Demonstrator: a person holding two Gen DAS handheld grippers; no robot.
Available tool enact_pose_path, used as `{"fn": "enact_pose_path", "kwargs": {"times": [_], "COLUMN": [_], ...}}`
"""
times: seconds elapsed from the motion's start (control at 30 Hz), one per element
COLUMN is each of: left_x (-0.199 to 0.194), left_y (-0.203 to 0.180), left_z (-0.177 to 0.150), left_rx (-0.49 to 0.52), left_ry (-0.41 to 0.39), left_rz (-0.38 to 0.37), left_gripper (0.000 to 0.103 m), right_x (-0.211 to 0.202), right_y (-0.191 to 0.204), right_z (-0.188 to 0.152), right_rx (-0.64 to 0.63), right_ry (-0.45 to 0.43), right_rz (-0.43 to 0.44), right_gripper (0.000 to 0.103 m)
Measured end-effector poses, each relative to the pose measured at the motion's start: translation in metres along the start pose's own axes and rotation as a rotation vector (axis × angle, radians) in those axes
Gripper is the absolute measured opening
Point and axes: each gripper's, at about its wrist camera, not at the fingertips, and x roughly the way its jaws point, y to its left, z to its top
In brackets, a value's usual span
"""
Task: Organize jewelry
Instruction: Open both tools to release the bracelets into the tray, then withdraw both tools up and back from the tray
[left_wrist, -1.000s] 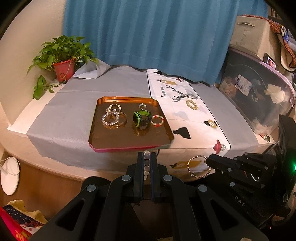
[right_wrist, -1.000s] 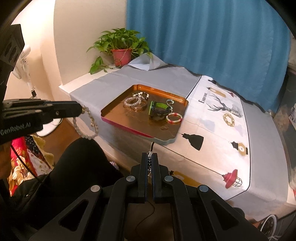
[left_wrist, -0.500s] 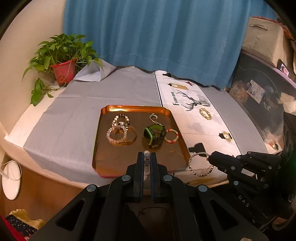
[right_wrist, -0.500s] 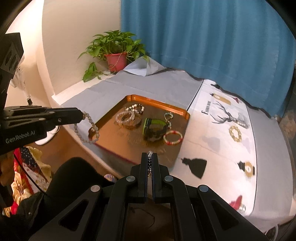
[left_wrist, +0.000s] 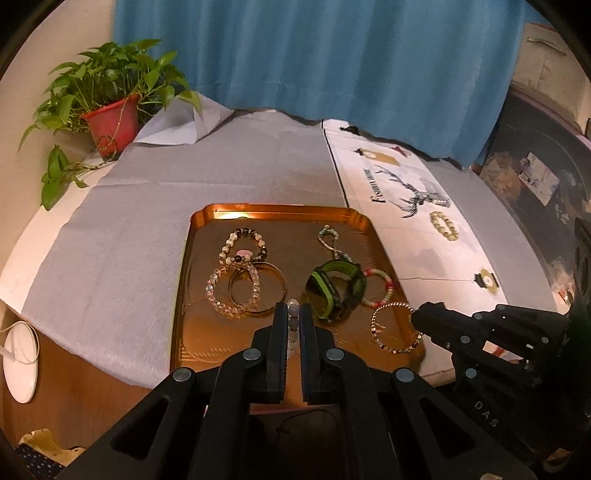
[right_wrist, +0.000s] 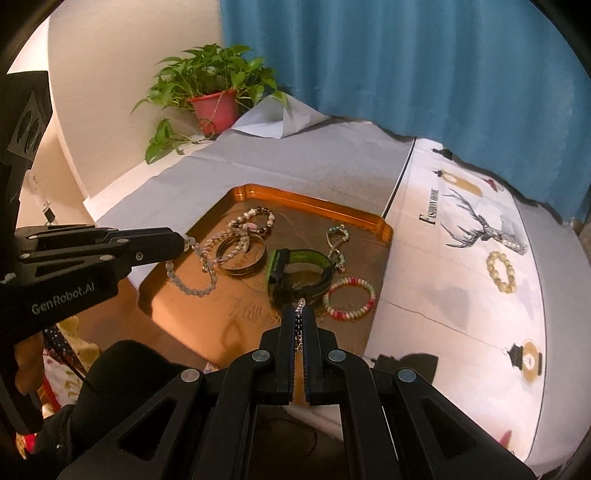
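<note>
A copper tray (left_wrist: 280, 212) on the grey cloth holds several bracelets, a bangle (left_wrist: 258, 284) and a green-and-black watch (left_wrist: 334, 291). My left gripper (left_wrist: 293, 306) is shut on a pale bead bracelet (right_wrist: 192, 280), which hangs over the tray's near left part. My right gripper (right_wrist: 300, 308) is shut on a thin small-bead bracelet (left_wrist: 393, 326), which dangles over the tray's near right corner. In the right wrist view a red-and-green bead bracelet (right_wrist: 349, 297) lies just beyond the right gripper. A cream bead bracelet (left_wrist: 445, 225) rests on the white printed runner.
A potted plant (left_wrist: 110, 118) stands at the table's far left corner, in front of a blue curtain (left_wrist: 314, 55). The white runner (right_wrist: 461, 258) lies to the right of the tray. A dark cabinet (left_wrist: 535, 177) stands at the far right. A white round object (left_wrist: 20, 358) sits on the floor at the left.
Both grippers moved forward and lower, from in front of the table edge to over the tray's near side. Each still holds its bracelet; the tray looks larger and closer.
</note>
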Motion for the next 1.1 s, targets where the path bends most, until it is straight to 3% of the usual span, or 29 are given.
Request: {"fn": "enact_pose_path", "kwargs": {"times": [0.17, 0.2, 0.23, 0.27, 0.3, 0.33, 0.37, 0.53, 0.83, 0.93, 1.1], "left_x": [0.023, 0.028, 0.034, 0.04, 0.043, 0.042, 0.038, 0.029, -0.018, -0.035, -0.069], "left_y": [0.004, 0.005, 0.005, 0.005, 0.008, 0.009, 0.011, 0.016, -0.002, -0.009, -0.028], "left_z": [0.002, 0.003, 0.003, 0.002, 0.002, 0.0, -0.002, -0.018, -0.064, -0.082, -0.1], "left_rx": [0.024, 0.029, 0.035, 0.038, 0.036, 0.025, 0.016, -0.012, -0.038, -0.055, -0.021], "left_ry": [0.035, 0.042, 0.063, 0.09, 0.099, 0.087, 0.062, 0.096, 0.095, 0.099, 0.043], "left_rz": [0.042, 0.055, 0.077, 0.11, 0.139, 0.185, 0.207, 0.235, 0.25, 0.224, 0.231], "left_gripper": [0.005, 0.012, 0.034, 0.052, 0.081, 0.087, 0.087, 0.088, 0.088, 0.088, 0.088], "right_x": [0.024, 0.031, 0.037, 0.044, 0.05, 0.052, 0.051, 0.034, -0.021, -0.045, -0.079], "right_y": [-0.007, -0.008, -0.009, -0.009, -0.01, -0.011, -0.011, -0.006, 0.0, 0.005, 0.018], "right_z": [0.005, 0.005, 0.004, 0.003, 0.001, 0.0, -0.003, -0.017, -0.047, -0.059, -0.079], "right_rx": [0.023, 0.025, 0.024, 0.019, 0.016, 0.019, 0.024, -0.019, 0.055, 0.071, 0.057], "right_ry": [0.031, 0.053, 0.069, 0.092, 0.117, 0.128, 0.125, 0.12, 0.087, 0.068, 0.033], "right_rz": [0.016, 0.015, 0.006, -0.008, -0.022, -0.029, -0.037, -0.088, -0.112, -0.114, -0.121], "right_gripper": [0.006, 0.006, 0.011, 0.025, 0.036, 0.056, 0.063, 0.068, 0.069, 0.069, 0.069]}}
